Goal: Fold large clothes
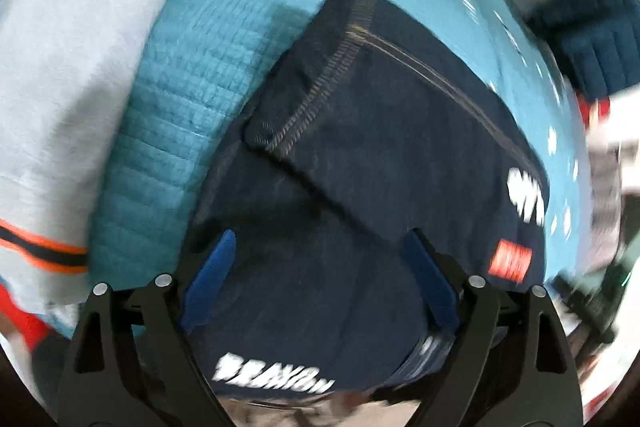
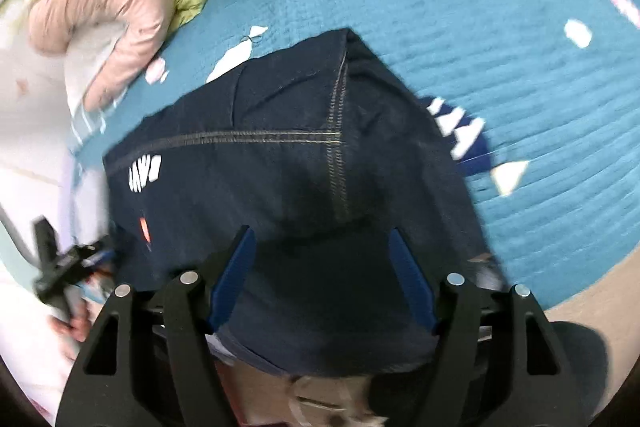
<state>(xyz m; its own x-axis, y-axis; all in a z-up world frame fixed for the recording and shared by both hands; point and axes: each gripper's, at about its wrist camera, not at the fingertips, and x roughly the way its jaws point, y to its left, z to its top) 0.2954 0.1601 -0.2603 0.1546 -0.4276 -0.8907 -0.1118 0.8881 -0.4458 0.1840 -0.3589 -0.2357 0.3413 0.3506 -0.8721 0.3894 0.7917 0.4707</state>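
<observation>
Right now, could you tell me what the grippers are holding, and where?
Nothing is held: both grippers' fingers stand open over the folded navy garment.

The folded jeans (image 2: 304,163) lie on the quilt (image 2: 500,39), which spreads beyond them toward 12 and 3 o'clock. In the right wrist view a puffy jacket (image 2: 120,3) sits on the quilt at 10 o'clock from the jeans, apart from them. In the left wrist view a folded garment (image 1: 76,75) lies on the quilt at 9 o'clock of the jeans, and another garment (image 1: 596,39) lies at 2 o'clock, past the quilt's edge.
</observation>
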